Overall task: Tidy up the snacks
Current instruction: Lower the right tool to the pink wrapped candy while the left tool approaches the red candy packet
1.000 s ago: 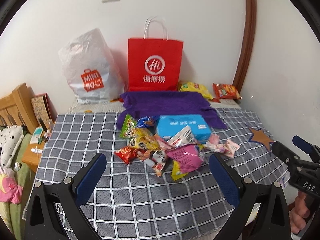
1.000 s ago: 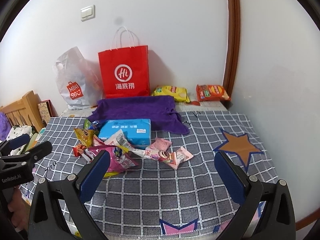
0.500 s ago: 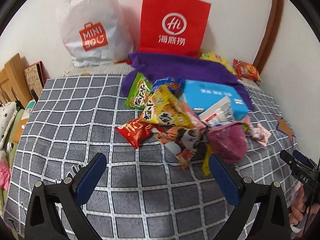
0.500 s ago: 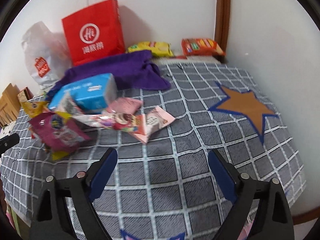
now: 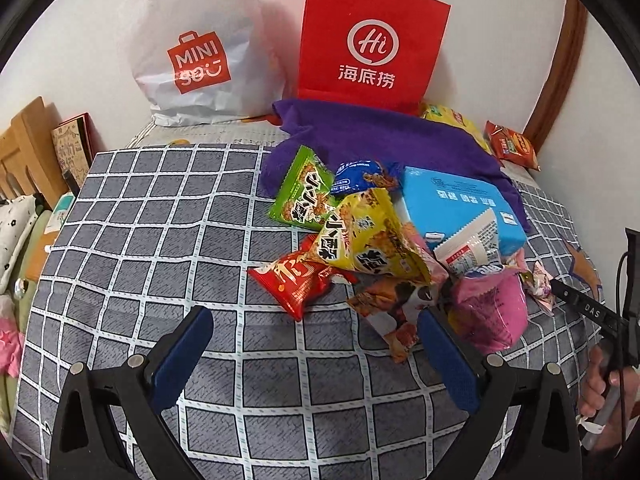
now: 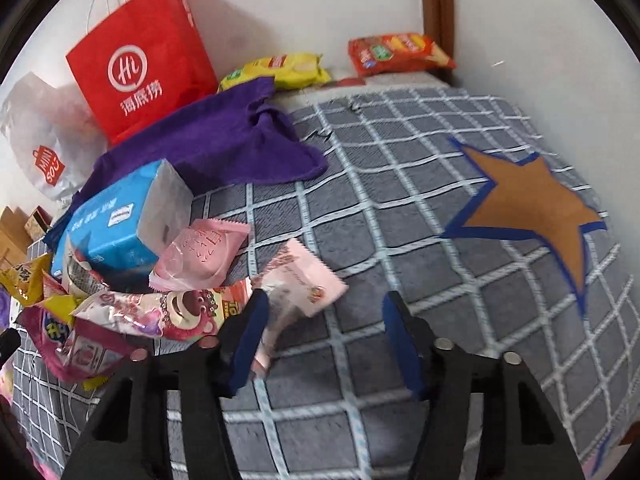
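A heap of snack packets lies on the grey checked cover point(image 5: 168, 216). My left gripper point(image 5: 314, 330) hovers open just in front of it, nothing between its fingers; a red packet point(image 5: 298, 280), a yellow packet point(image 5: 364, 236) and a panda-print packet point(image 5: 394, 312) lie right ahead. My right gripper point(image 6: 325, 312) is at the heap's right end with its jaws closing. A pale pink packet point(image 6: 308, 284) lies between the jaws, against the left finger point(image 6: 252, 324); the right finger stands clear of it. The right gripper point(image 5: 580, 308) also shows at the left wrist view's right edge.
A blue tissue box point(image 6: 116, 220), a round pink packet point(image 6: 200, 256) and a bear-print packet point(image 6: 168, 308) crowd the heap. Behind lie a purple cloth point(image 6: 224, 136), a red paper bag point(image 5: 372, 40), a white plastic bag point(image 5: 196, 52) and two chip bags point(image 6: 400, 52) at the wall.
Both grippers have come down and closer to the heap. The right gripper's jaws have narrowed, and the pale pink packet now lies between them.
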{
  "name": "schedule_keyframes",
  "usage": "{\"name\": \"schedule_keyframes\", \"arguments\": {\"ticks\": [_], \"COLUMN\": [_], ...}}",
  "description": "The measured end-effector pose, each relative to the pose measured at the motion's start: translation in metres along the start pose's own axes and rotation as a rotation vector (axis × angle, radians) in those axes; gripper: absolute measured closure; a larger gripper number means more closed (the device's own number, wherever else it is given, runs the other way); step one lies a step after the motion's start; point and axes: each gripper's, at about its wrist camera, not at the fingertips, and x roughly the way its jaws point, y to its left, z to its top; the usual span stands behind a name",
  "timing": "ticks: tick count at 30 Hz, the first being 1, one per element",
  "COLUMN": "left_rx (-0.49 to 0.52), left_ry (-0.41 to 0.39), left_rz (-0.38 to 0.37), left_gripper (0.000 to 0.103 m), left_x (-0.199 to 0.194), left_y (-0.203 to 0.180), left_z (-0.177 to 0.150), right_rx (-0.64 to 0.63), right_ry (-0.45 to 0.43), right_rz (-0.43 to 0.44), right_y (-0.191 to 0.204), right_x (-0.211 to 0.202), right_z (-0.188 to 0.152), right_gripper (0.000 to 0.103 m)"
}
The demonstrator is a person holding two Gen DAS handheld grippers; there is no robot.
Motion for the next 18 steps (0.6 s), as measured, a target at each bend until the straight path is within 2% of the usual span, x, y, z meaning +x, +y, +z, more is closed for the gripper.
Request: {"name": "schedule_keyframes", "arguments": {"ticks": [7, 10, 12, 15, 18], "left_rx": [0.003, 0.000, -0.001, 0.003, 0.007], "left_ry": [0.017, 0.017, 0.018, 0.016, 0.009], "left_rz": [0.003, -0.002, -0.005, -0.007, -0.013], "left_gripper": [0.001, 0.001, 0.001, 0.001, 0.001], "left_x": [0.008, 0.009, 0.009, 0.009, 0.006], "left_y": [0.003, 0.005, 0.007, 0.008, 0.008], "left_z": [0.004, 0.004, 0.004, 0.004, 0.003], "right_rx": [-0.059, -0.119, -0.154, -0.227, -0.312], "right_ry": [0.023, 0.041, 0.023, -0.003, -0.050], "right_rz": [0.006, -0.030, -0.049, -0.029, -0.033], "right_y": [0.023, 0.037, 0.043, 0.046, 0.039], "right_x": [0.013, 0.020, 0.020, 0.016, 0.000], "right_z": [0.008, 0.004, 0.000, -0.004, -0.002], "right_gripper": [0.045, 0.039, 0.038, 0.059, 0.067]}}
